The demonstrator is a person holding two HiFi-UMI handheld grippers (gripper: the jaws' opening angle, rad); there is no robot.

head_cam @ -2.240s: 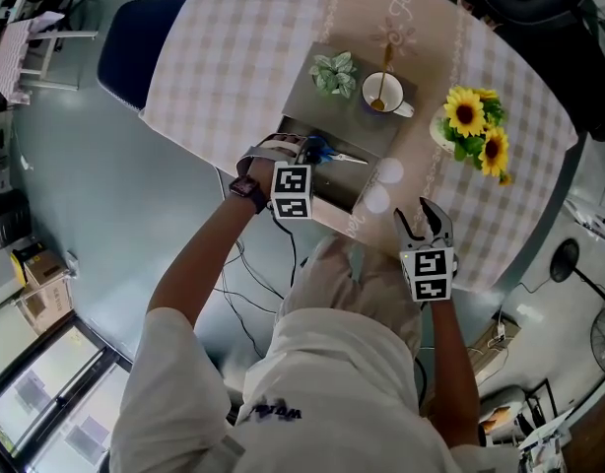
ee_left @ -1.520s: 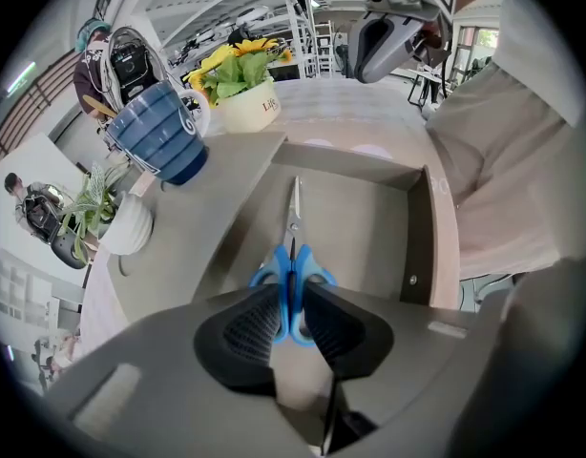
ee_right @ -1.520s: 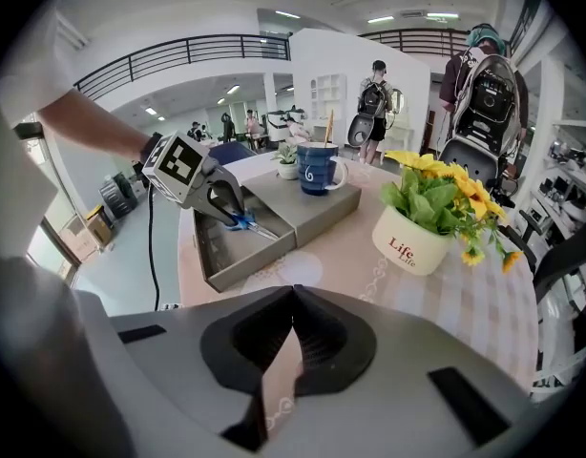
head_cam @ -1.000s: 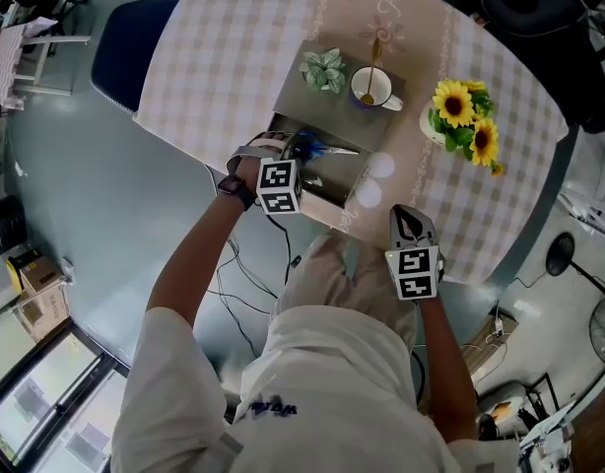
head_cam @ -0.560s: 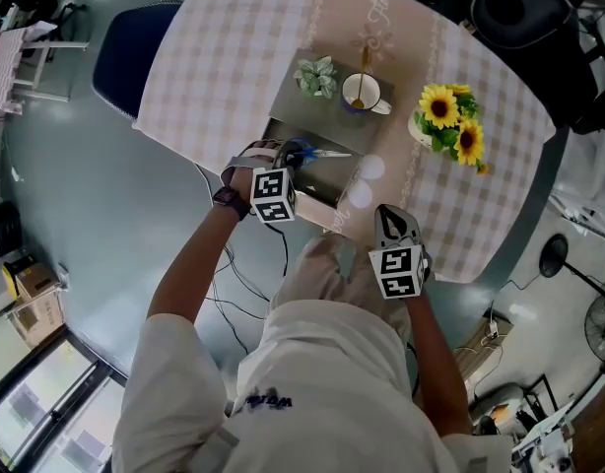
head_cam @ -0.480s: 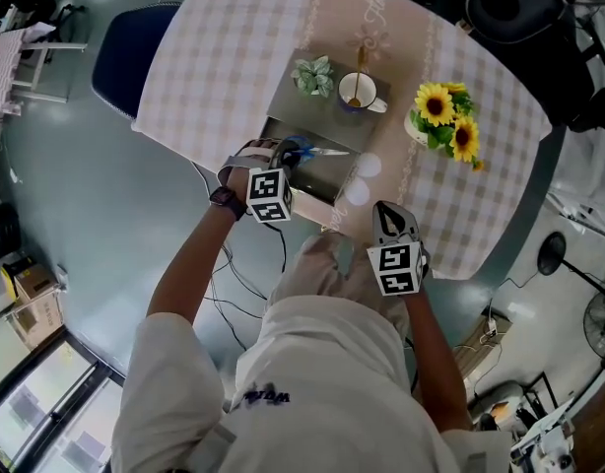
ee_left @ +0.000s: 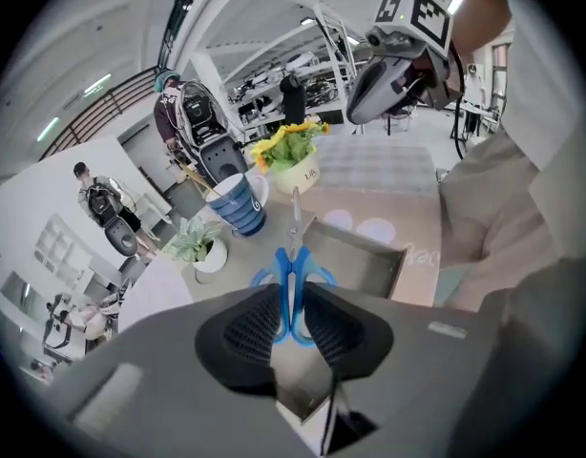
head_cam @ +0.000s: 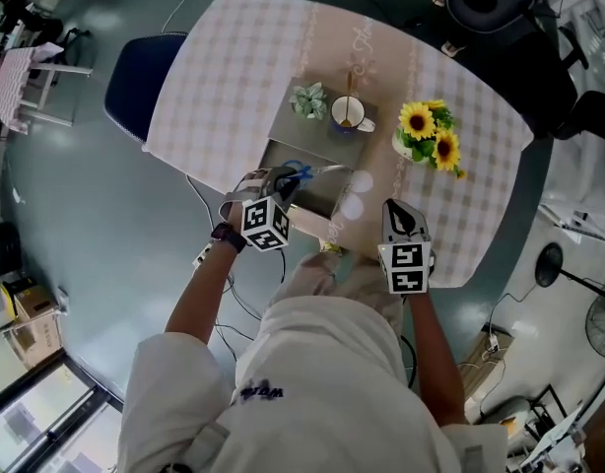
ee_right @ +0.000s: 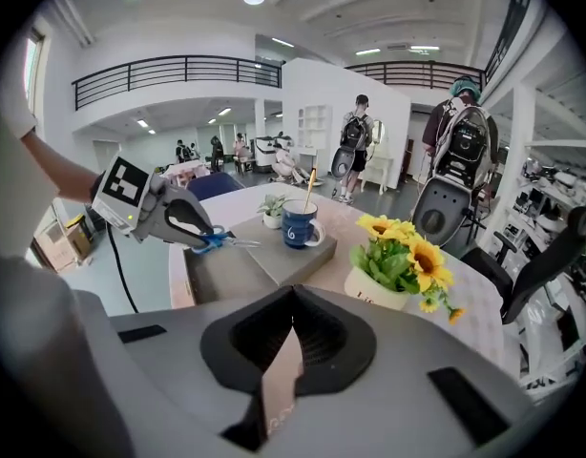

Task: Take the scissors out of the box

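Note:
The scissors [head_cam: 301, 172] have blue handles and short metal blades. My left gripper [head_cam: 283, 181] is shut on the handles and holds them above the open grey box [head_cam: 320, 201] at the table's near edge. In the left gripper view the handles [ee_left: 291, 280] sit between the pads, with the blades pointing away over the box [ee_left: 369, 260]. My right gripper [head_cam: 397, 209] hangs shut above the table's front edge, right of the box. In the right gripper view a thin beige strip [ee_right: 279, 380] stands between its shut pads. What the strip is I cannot tell.
Behind the box, a grey slab [head_cam: 327, 131] carries a small potted plant [head_cam: 308, 100] and a blue mug [head_cam: 348, 114] with a stick in it. A pot of sunflowers [head_cam: 428, 131] stands to the right. A blue chair [head_cam: 135, 77] sits at the table's left.
Both grippers have risen. The left one has lifted the scissors higher above the box. The right one, open in the oldest frame, has stayed shut since.

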